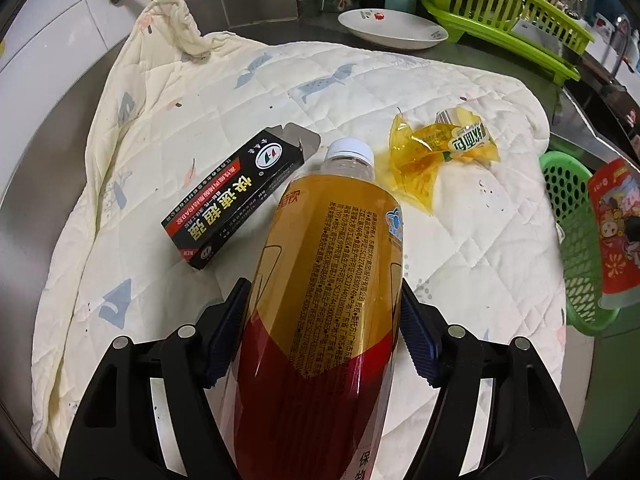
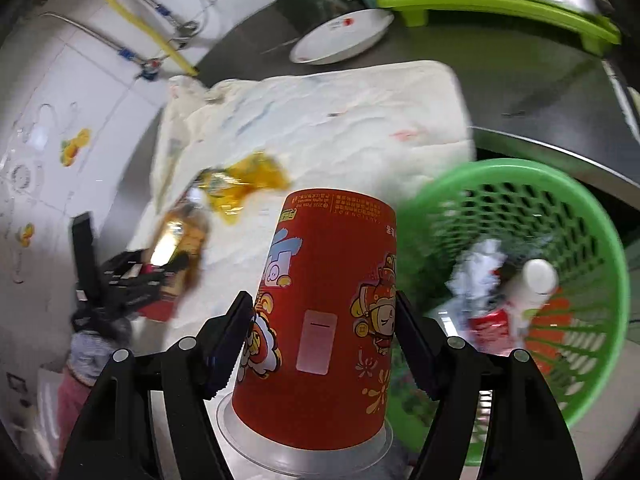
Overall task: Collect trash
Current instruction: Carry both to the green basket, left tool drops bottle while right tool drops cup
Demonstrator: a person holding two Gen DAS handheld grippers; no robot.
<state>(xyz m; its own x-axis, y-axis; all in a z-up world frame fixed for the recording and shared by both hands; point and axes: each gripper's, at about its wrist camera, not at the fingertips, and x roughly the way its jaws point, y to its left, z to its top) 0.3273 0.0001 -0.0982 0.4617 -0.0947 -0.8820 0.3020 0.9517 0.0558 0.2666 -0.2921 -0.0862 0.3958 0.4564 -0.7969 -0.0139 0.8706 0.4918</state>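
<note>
My left gripper [image 1: 324, 308] is shut on a plastic bottle [image 1: 324, 280] with a yellow and red label and a white cap, held over a white quilted cloth [image 1: 460, 240]. A black carton [image 1: 240, 200] lies on the cloth left of the bottle. A crumpled yellow wrapper [image 1: 440, 152] lies to its right. My right gripper [image 2: 324, 320] is shut on a red paper cup [image 2: 324, 320] with a clear lid, just left of a green basket [image 2: 592, 208]. The basket holds crumpled paper and a white-capped container. The left gripper with the bottle [image 2: 180, 248] shows blurred in the right wrist view.
A white plate [image 1: 392, 28] sits behind the cloth on the steel counter. A green dish rack [image 1: 520, 12] stands at the back right. The tiled wall with pipes is at the left. The basket [image 1: 568, 216] and red cup [image 1: 616, 236] show at the right edge of the left wrist view.
</note>
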